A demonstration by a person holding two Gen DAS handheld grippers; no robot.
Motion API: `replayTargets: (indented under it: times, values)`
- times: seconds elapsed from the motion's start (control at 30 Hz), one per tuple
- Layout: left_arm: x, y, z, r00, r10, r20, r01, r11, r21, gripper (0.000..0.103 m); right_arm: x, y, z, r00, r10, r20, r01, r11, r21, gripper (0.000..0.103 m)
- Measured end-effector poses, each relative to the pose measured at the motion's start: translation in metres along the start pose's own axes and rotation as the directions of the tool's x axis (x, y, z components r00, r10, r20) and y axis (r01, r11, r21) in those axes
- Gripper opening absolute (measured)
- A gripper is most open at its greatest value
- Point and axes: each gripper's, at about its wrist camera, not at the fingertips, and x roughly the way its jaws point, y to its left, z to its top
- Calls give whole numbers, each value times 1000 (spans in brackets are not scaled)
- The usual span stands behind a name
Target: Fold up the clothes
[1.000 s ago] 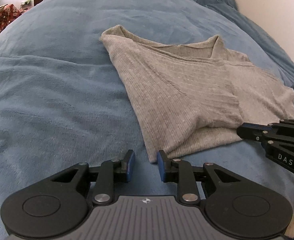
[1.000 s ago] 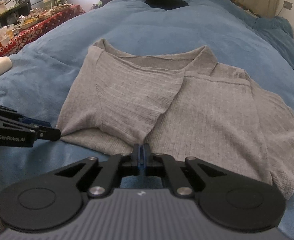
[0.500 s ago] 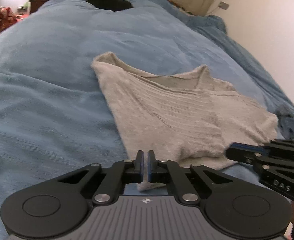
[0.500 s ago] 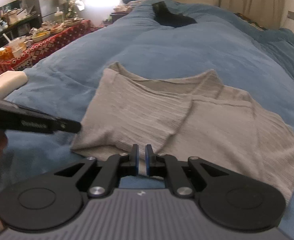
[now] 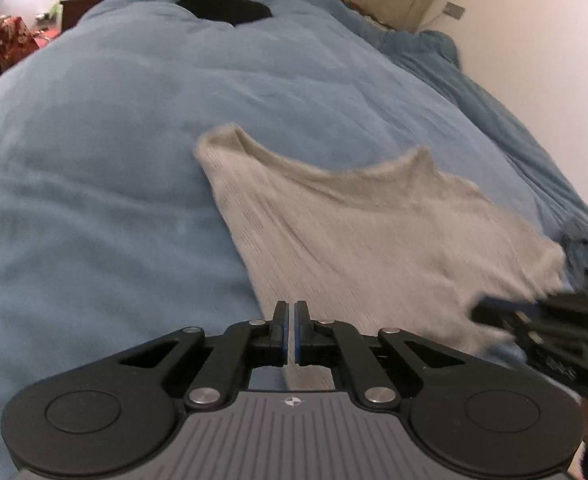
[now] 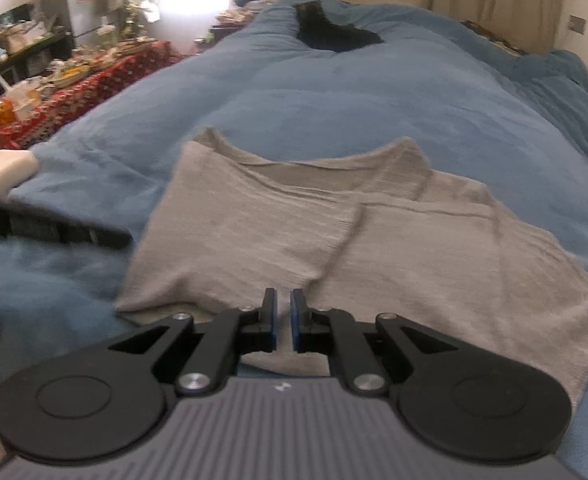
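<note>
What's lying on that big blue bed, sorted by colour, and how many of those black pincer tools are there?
Grey: 1, the grey top
Black: 1, a black garment at the far end of the blue blanket
Black pincer tools: 2, left gripper and right gripper, both pinching the top's near hem
Total: 4

Both wrist views look down close over the same grey top (image 5: 374, 236).

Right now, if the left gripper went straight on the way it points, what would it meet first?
Probably the grey shirt itself. The left gripper is shut on the shirt's near edge and points down across the cloth, so the shirt comes first, with the blue blanket under it. Depth is hard to judge here.
</note>
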Motion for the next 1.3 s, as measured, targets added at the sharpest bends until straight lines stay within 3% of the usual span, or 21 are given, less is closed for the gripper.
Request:
replayTargets:
  times: [0.33, 0.6, 0.87, 0.93, 1.03, 1.2, 1.3]
  values:
    - [51, 37, 67, 1000, -12, -9, 11, 994, -105, 2, 3, -78, 6, 989, -146, -21, 148, 986, 71, 7]
    - [84, 35, 72, 998, 54, -36, -57, 995, -88, 2, 15, -129, 14, 976, -217, -37, 220, 962, 164, 7]
    - [75, 48, 87, 998, 61, 29, -56, 988, -145, 3, 11, -142, 13, 972, -233, -25, 233, 953, 192, 6]
    - [70, 51, 89, 998, 50, 48, -41, 985, -165, 8, 9, -143, 13, 972, -234, -20, 233, 952, 198, 7]
    - [62, 49, 87, 995, 65, 76, -54, 989, -139, 14, 5, -140, 10, 973, -232, -17, 231, 953, 196, 7]
    - [63, 39, 80, 995, 89, 53, -85, 993, -76, 13, -5, -140, 7, 972, -235, -12, 232, 951, 205, 7]
    - [52, 29, 76, 997, 56, 49, -52, 996, -75, 13, -21, -144, 5, 968, -249, 5, 242, 947, 210, 12]
